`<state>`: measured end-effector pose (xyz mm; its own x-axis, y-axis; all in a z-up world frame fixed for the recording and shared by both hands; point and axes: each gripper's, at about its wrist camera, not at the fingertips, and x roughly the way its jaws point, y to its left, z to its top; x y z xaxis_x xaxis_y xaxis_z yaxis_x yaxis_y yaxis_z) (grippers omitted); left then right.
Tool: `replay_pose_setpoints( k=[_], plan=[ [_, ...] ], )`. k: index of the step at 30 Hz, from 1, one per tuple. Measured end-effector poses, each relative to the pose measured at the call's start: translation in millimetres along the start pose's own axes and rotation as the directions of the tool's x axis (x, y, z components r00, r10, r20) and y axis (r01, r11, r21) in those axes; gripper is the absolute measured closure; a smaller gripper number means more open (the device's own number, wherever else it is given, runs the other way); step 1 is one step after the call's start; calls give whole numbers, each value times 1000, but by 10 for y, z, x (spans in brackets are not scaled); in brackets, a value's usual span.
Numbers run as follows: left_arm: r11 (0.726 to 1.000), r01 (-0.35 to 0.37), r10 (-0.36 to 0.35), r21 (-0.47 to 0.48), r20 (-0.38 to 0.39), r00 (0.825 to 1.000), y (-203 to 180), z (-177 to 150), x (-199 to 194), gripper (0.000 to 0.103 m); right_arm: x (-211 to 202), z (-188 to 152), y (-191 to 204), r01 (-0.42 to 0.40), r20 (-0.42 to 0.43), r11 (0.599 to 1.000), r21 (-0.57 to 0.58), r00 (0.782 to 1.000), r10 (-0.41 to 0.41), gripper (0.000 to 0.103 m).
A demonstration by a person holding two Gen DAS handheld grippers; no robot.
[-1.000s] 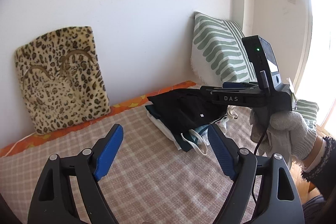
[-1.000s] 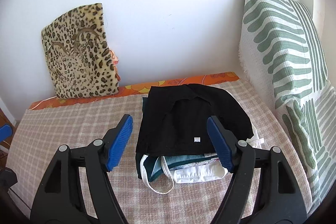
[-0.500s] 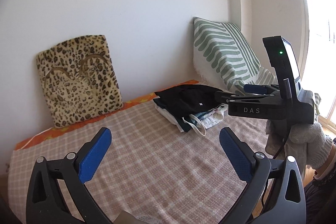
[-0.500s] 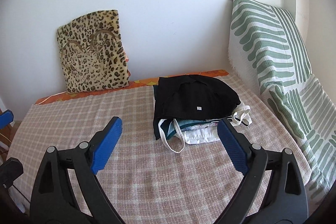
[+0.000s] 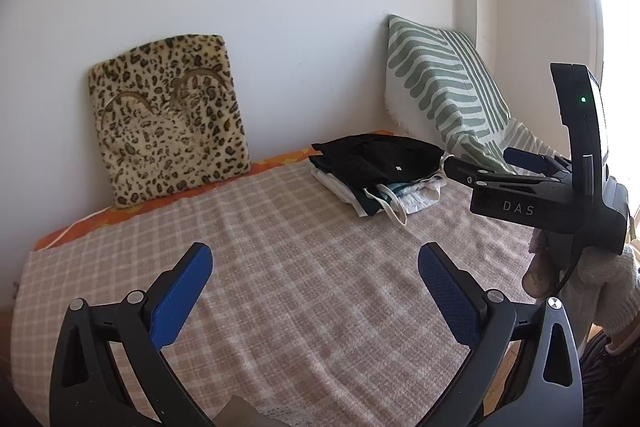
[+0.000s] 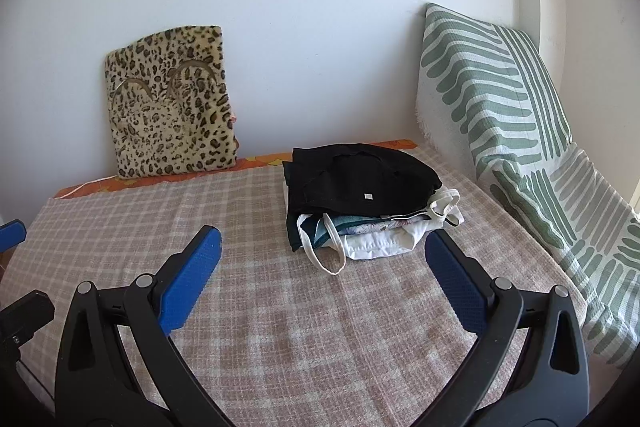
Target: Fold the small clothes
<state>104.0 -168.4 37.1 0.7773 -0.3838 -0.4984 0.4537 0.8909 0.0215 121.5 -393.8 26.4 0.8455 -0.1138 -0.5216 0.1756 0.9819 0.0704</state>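
Note:
A stack of folded clothes (image 6: 362, 203) with a black garment (image 6: 360, 179) on top lies at the back right of the checked blanket (image 6: 280, 327). It also shows in the left wrist view (image 5: 380, 173). White and teal pieces with white straps stick out below the black one. My left gripper (image 5: 316, 291) is open and empty, well in front of the stack. My right gripper (image 6: 322, 277) is open and empty, just in front of the stack, apart from it. The right gripper's body (image 5: 532, 195) shows in the left wrist view, held by a gloved hand (image 5: 580, 279).
A leopard-print cushion (image 6: 172, 119) leans on the white wall at the back left. A green striped pillow (image 6: 500, 123) stands along the right side. An orange patterned sheet edge (image 6: 256, 163) runs along the wall.
Both grippers have drawn back from the stack, which now looks smaller and farther away. Both stay open. The stack has not moved.

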Motion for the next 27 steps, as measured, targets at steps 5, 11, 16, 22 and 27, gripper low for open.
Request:
replay_pose_setpoints(
  k=[5,11,16,22,27],
  plan=[
    [1000,-23,23,-10,-21,1000,91,-53,53,1,32,-66,49,0,-3,1000,-14,1000,0,0],
    [998,-63,64,12,-45,997,120,-139,118,1,46,-107,40,-11,-7,1000,5,1000,11,0],
    [997,-77,78,26,-60,995,107,-180,151,1,47,-108,11,-10,-1,1000,27,1000,10,0],
    [996,-92,93,21,-61,994,112,-176,159,1,51,-116,-7,-4,4,999,32,1000,4,0],
    [995,-95,96,13,-63,993,135,-170,168,1,38,-127,-4,2,4,1000,21,1000,-2,0]
  ],
)
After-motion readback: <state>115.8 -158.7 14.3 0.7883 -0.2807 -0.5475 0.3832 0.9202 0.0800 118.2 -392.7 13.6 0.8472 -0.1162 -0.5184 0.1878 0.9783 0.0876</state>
